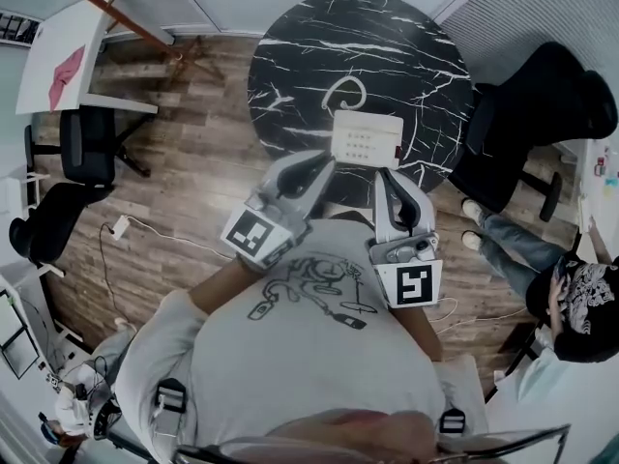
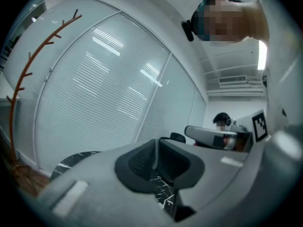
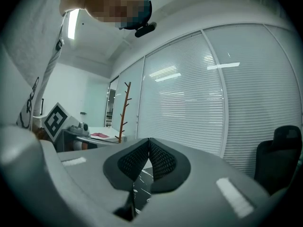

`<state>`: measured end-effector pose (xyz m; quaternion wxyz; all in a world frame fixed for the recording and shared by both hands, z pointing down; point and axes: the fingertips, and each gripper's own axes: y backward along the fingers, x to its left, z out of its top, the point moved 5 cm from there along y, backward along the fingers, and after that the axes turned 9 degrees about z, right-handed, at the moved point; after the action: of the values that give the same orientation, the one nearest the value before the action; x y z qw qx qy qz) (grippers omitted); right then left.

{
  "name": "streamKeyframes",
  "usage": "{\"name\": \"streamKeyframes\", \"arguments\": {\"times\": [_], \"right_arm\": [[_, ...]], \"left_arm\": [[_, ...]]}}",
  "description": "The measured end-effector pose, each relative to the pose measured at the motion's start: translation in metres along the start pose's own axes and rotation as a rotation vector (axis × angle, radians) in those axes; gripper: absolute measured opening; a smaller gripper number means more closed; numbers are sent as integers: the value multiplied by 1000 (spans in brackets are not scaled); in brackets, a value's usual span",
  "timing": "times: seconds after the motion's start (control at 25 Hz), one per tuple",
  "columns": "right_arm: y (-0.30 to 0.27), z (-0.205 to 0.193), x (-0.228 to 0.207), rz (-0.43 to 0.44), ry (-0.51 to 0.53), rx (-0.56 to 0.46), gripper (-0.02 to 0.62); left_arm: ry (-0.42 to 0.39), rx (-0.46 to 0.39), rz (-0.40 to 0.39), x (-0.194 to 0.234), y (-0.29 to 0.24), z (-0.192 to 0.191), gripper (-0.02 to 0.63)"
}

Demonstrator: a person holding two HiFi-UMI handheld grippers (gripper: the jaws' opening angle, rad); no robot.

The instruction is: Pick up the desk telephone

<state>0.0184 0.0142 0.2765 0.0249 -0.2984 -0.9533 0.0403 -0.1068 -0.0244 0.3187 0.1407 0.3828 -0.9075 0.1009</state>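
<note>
Spreading the pressed-together, empty jaws of the left gripper (image 1: pixel 311 169) and right gripper (image 1: pixel 388 178) is needed before the desk telephone (image 1: pixel 367 140) is gripped.

Office surroundings of a round black marbled counter (image 1: pixel 300 56)
Black armchair (image 1: pixel 542 114) at 3 o'clock, office chair (image 1: pixel 87 143) at 9 o'clock, a person (image 1: pixel 571 307) at 4 o'clock, wooden floor (image 1: pixel 193 182) beneath.

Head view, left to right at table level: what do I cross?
Black office chair at the white desk → left gripper → white desk telephone on the round black marble table → black office chair far right. Right gripper overlaps the telephone: omitted.
</note>
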Motion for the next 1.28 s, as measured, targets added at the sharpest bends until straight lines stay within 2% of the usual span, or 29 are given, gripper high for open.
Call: {"name": "streamKeyframes", "arguments": {"times": [0.16, 0.44, 0.6, 0.88, 0.92, 1.12, 1.28], "right_arm": [[-10, -8, -11, -1, -11, 16, 8], [-11, -29, -35, 23, -31, 67, 20], [-10, -60, -55, 46, -63, 128, 48], [-5, -141, -95, 35, -143, 276, 99], [-4, -155, -102, 25, -161, 300, 103], [-6, -231, -129, -10, -252, 422, 141], [-6, -286, -138, -10, -335, 495, 173]], "left_arm": [[-1, 6, -3, 9, -13, -5, 29], [11, 80, 26, 16, -30, -29, 29], [45, 167, 42, 30, -43, -63, 94], [153, 364, 63, 73, -68, -151, 191], [170, 396, 62, 80, -72, -165, 223], [231, 510, 74, 108, -91, -232, 255], [321, 572, 83, 124, -101, -282, 278]]}}
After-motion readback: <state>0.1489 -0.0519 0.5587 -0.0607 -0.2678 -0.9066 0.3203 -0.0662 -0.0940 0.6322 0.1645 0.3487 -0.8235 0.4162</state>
